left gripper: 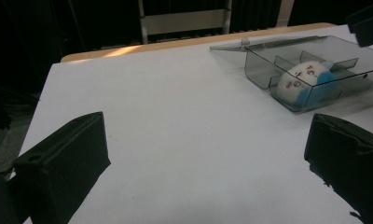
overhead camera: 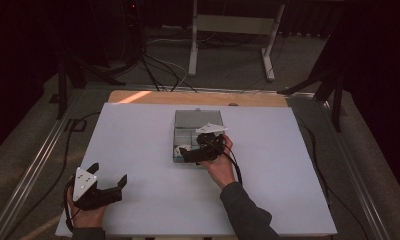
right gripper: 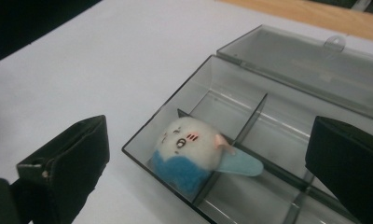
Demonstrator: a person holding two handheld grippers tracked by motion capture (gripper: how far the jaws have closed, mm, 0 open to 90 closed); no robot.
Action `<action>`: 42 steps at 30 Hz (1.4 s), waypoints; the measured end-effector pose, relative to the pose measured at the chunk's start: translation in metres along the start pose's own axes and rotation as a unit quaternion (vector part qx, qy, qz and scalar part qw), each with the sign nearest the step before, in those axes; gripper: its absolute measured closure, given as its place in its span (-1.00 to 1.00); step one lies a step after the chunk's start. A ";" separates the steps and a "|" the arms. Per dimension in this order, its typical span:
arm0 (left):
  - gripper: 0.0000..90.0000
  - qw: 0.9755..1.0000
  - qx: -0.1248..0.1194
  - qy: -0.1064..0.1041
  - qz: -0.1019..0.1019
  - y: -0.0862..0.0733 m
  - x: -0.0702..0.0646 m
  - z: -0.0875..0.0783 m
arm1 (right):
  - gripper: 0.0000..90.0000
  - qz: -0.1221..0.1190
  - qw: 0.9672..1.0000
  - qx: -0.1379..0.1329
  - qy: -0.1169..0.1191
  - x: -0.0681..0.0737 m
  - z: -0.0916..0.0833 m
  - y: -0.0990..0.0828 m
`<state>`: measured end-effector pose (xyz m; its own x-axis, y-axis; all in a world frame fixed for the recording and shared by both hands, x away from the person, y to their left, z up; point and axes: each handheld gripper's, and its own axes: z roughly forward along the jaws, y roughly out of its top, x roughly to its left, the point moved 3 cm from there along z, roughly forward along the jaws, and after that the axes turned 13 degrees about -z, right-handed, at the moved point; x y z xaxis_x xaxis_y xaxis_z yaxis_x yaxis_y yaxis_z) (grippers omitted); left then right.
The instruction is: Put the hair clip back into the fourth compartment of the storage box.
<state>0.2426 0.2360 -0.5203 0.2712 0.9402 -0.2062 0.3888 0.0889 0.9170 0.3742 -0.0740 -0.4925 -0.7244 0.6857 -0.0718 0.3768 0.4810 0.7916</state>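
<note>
A clear grey compartment box (overhead camera: 198, 122) lies in the middle of the white table with its lid (right gripper: 306, 65) folded flat behind it. A small white and blue plush toy (right gripper: 189, 149) lies in the box's front left compartment, its blue tail draped over a divider. My right gripper (overhead camera: 190, 150) hovers just above the front of the box, open, its jaws wide on either side of the plush and not touching it. The plush (left gripper: 302, 84) also shows through the box wall (left gripper: 259, 74) in the left gripper view. My left gripper (overhead camera: 108, 173) rests open and empty at the table's near left corner.
The white board (overhead camera: 138, 150) covers a wooden tabletop whose far edge (overhead camera: 188, 97) shows behind it. A metal frame (overhead camera: 228, 30) and cables lie on the floor beyond. Dark stands flank the table.
</note>
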 end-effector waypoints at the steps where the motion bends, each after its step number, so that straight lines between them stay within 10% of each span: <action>1: -0.99 1.000 0.000 0.000 0.000 0.000 0.000 0.000 | -1.00 -0.003 1.000 -0.003 -0.003 -0.001 -0.002 0.001; 42: -0.99 1.000 -0.010 0.005 -0.006 0.002 0.001 -0.004 | -1.00 0.037 0.992 -0.085 -0.085 -0.072 -0.118 -0.058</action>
<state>0.2403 0.2388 -0.5172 0.2573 0.9422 -0.2145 0.3743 0.1075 0.9211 0.3363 -0.2158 -0.4618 -0.5846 0.8053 -0.0989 0.3126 0.3361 0.8884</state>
